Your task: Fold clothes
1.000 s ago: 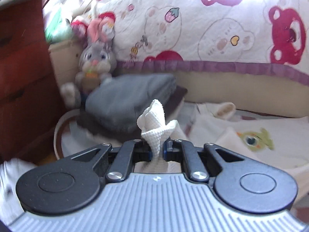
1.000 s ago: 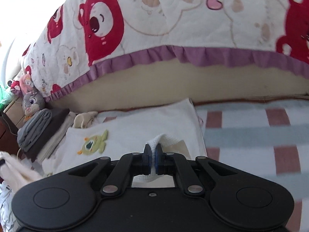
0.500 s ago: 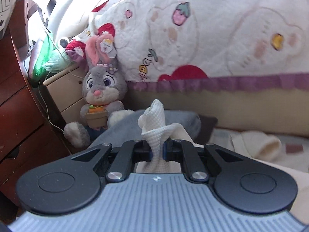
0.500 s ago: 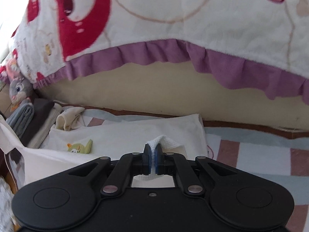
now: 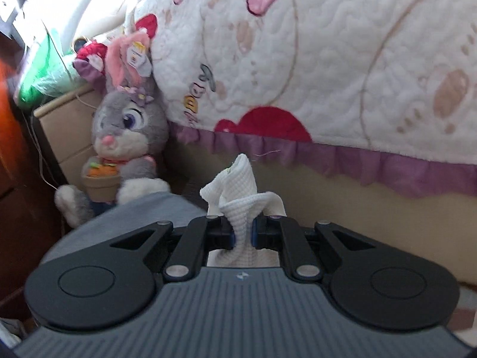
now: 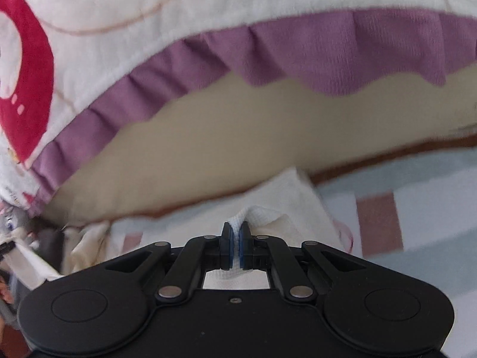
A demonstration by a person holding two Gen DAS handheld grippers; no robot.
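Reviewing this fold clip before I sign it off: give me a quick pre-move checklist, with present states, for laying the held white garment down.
1. Left gripper shut on the white waffle-knit garment: ok.
2. Right gripper shut on the same fabric: ok.
3. Cloth bunched above the left fingers, not a flat edge: not ok.
4. Garment taut between the grippers: cannot tell.
5. Plush rabbit and folded grey garment close ahead of the left gripper: not ok.
6. Checked sheet bare ahead of the right gripper: ok.

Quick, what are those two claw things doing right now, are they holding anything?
Left gripper: closed on a white waffle-textured cloth.
Right gripper: closed on white waffle-textured cloth too.
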